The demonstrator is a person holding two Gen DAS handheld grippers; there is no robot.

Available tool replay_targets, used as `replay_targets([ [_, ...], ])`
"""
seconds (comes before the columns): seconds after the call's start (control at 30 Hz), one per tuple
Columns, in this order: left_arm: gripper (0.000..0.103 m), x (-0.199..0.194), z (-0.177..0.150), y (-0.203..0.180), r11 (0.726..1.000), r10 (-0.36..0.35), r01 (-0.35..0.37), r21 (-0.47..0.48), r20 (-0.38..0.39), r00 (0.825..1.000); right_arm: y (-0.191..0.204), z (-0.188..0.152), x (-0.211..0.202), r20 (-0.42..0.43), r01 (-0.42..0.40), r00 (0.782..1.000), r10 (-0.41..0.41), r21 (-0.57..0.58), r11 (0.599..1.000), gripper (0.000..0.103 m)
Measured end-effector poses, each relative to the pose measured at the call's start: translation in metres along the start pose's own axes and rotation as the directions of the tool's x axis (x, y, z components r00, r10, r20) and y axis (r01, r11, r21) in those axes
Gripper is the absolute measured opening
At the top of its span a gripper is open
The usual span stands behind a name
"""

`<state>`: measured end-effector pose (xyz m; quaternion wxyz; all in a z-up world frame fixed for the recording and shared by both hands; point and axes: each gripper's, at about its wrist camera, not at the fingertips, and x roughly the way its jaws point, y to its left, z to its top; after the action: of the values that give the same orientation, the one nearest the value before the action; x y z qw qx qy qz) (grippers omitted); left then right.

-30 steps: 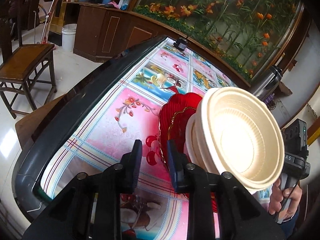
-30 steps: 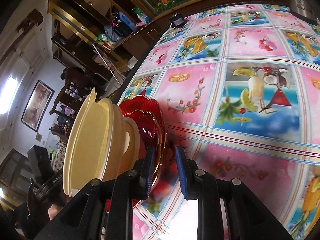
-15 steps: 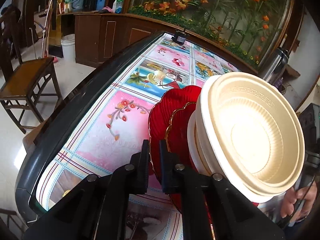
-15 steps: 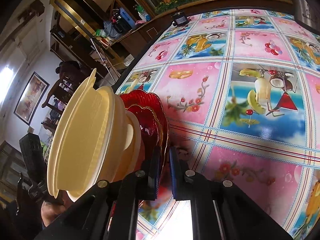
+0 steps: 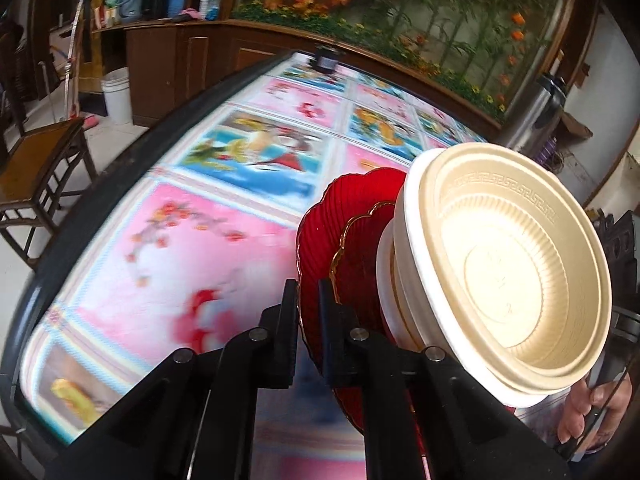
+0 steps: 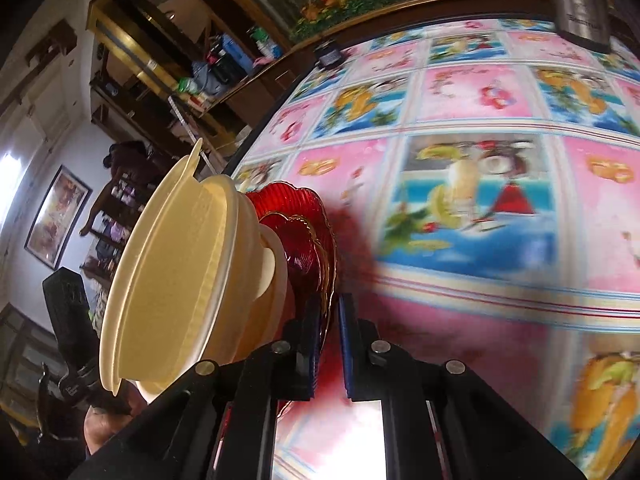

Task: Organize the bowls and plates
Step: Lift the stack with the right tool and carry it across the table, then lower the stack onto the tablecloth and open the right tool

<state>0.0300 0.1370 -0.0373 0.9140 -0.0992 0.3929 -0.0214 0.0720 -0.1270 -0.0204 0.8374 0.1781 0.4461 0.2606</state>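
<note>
A stack hangs tilted over the table between my two grippers. Its base is a large red ribbed plate. On that rest a smaller gold-rimmed red plate, a white bowl and a big cream bowl. My left gripper is shut on one side of the large plate's rim. My right gripper is shut on the opposite side. Each view shows the other gripper past the bowls, in a person's hand.
The table has a dark raised rim and a pink and blue fruit-print cloth. A steel flask and a small black object stand at its far end. A wooden chair and a white bucket are on the floor to the left.
Both grippers have gone from slightly open around the large red plate's rim to shut on it. The stack now moves with them, and the tablecloth below is blurred.
</note>
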Motion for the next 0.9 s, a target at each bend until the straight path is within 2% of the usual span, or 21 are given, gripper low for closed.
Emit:
replay_targets([
  [0.23,0.006,0.028,0.010,-0.068,0.997,-0.013,0.016,0.077,-0.044,0.999,-0.050,0.010,-0.037,0.070,0.059,0.996,-0.064,0.068,0.996,0.009],
  [0.47,0.006,0.060,0.023,-0.135,0.988,-0.003,0.015,0.153,-0.078,0.997,-0.108,0.023,-0.072,0.154,0.113,0.978,-0.139,0.162,0.980,0.010],
  [0.63,0.009,0.063,0.026,-0.148,0.982,0.043,-0.035,0.187,-0.040,0.998,-0.125,0.023,-0.075,0.165,0.131,0.973,-0.160,0.175,0.976,0.011],
  [0.77,0.009,0.066,0.027,-0.145,0.986,0.032,-0.027,0.165,-0.026,0.999,-0.119,0.024,-0.075,0.178,0.139,0.970,-0.165,0.151,0.979,0.012],
  [0.9,0.009,0.067,0.026,-0.145,0.987,0.015,-0.011,0.160,-0.025,1.000,-0.125,0.020,-0.074,0.178,0.105,0.975,-0.135,0.170,0.980,0.013],
])
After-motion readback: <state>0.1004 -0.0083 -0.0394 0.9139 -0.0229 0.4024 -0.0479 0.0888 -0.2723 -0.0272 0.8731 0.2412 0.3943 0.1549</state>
